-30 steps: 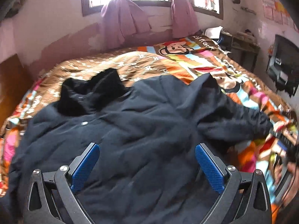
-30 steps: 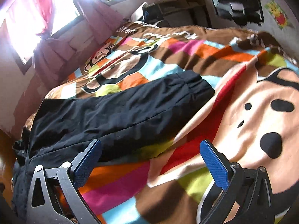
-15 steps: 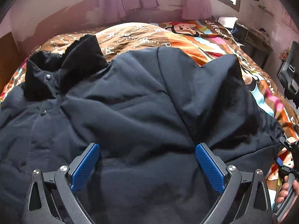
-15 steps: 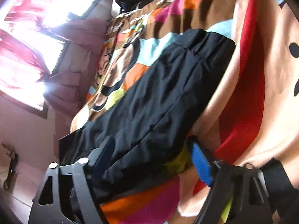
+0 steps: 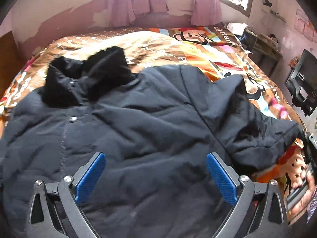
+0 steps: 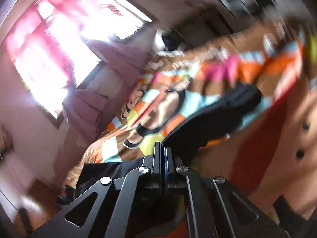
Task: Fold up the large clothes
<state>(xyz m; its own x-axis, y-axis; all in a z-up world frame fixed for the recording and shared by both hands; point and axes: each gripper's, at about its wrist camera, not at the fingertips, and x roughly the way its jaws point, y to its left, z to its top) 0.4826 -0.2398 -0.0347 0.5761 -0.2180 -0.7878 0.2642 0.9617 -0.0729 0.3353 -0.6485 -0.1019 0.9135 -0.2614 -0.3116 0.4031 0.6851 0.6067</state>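
A dark padded jacket [image 5: 138, 123] lies spread over the bed [image 5: 162, 45], its black collar [image 5: 89, 77] at the upper left and one sleeve [image 5: 257, 134] reaching out to the right. The jacket's left side runs off the frame, so its edge there is cut off. The left hand-held gripper [image 5: 156, 175] hovers over the jacket's body with its blue pads [image 5: 90, 175] spread wide and nothing between them. Beyond the jacket the colourful blanket [image 5: 214, 47] carries a cartoon monkey face and white lettering too distorted to read. Bare blanket lies open behind the collar and to the right of the sleeve. At the far right edge a person's hand [image 5: 303, 194] holds the other tool, half out of frame.

The right wrist view is heavily motion-blurred. The right hand-held gripper [image 6: 163, 158] is pressed closed on a fold of the sleeve's black fabric [image 6: 214, 119], which rises away from its tips. The blanket's writing is smeared past reading.
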